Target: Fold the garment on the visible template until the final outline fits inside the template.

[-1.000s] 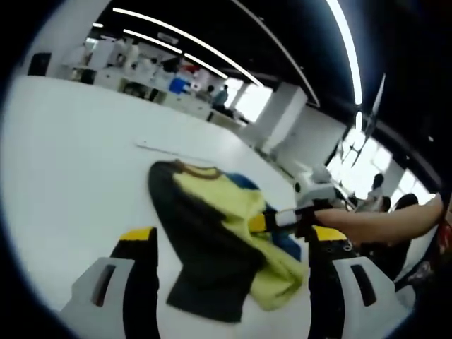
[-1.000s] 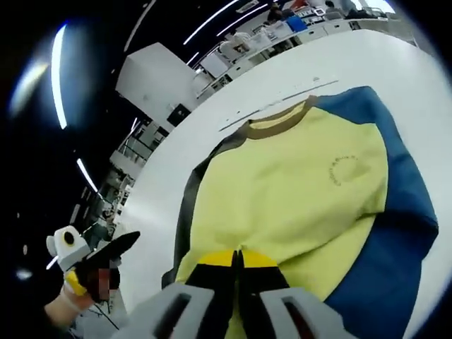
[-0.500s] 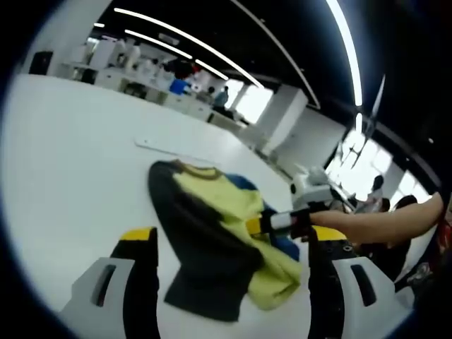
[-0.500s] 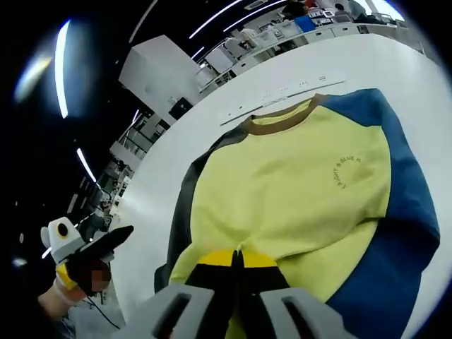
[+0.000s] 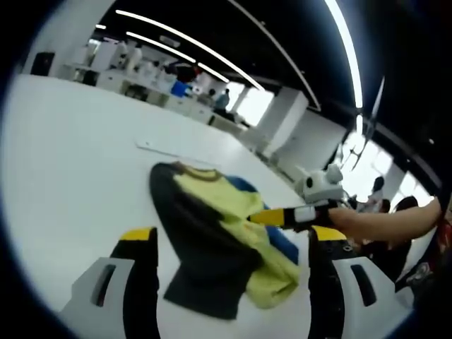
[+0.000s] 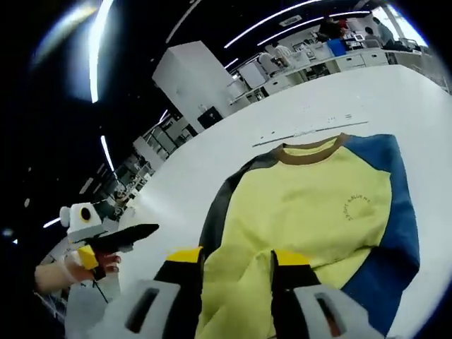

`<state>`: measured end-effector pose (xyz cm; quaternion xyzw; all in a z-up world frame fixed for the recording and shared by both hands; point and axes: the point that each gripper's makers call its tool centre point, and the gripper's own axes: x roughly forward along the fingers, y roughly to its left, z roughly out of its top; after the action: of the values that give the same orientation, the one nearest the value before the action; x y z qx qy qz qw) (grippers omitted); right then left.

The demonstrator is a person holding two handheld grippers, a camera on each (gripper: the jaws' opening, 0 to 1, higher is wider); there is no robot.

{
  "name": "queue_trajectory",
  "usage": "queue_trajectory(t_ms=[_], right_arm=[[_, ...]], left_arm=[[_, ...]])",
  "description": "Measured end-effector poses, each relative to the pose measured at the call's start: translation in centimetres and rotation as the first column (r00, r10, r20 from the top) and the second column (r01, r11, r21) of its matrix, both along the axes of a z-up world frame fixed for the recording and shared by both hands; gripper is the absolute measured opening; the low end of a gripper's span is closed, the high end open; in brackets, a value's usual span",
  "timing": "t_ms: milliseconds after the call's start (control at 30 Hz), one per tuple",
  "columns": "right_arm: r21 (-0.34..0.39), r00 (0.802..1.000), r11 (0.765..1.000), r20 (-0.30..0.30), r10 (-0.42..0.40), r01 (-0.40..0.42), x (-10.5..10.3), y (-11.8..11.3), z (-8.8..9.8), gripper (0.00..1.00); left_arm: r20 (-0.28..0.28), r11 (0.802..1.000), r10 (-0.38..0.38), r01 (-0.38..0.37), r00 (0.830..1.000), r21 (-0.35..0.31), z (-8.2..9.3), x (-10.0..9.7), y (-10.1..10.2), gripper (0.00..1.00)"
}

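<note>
In the left gripper view, the left gripper (image 5: 229,244) is hovering with its yellow-tipped jaws spread wide, holding nothing, while the white table (image 5: 63,148) is stretching out beneath it. Between and beyond those jaws, the garment (image 5: 212,233) is lying on the table, its dark sleeve folded across the yellow body and a strip of blue showing at the far side. A thin template line (image 5: 166,150) is running across the table just past the brown collar. Farther right, the right gripper (image 5: 296,214) is reaching in over the garment's edge, carried by a person's forearm (image 5: 385,224).

In the right gripper view, the left gripper (image 6: 131,235) is hanging off the table's edge at far left, held in a hand (image 6: 78,261). Toward the middle, the right gripper (image 6: 236,258) is standing with its jaws apart over the yellow hem, gripping nothing. The garment (image 6: 311,205) is lying flat on the table (image 6: 212,162), dark sleeve to the left, blue sleeve to the right, with the template line (image 6: 311,131) just beyond its collar.
</note>
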<state>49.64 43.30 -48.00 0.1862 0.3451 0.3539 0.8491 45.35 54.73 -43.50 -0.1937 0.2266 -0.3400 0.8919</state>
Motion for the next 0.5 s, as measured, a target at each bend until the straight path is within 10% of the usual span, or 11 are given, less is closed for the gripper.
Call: queue_trajectory(t_ms=[500], right_arm=[[-0.149, 0.975, 0.978, 0.145, 0.170, -0.148, -4.4, -5.3, 0.9, 0.68]], left_arm=[[-0.012, 1.000, 0.009, -0.009, 1.000, -0.008, -0.5, -0.6, 0.3, 0.85]])
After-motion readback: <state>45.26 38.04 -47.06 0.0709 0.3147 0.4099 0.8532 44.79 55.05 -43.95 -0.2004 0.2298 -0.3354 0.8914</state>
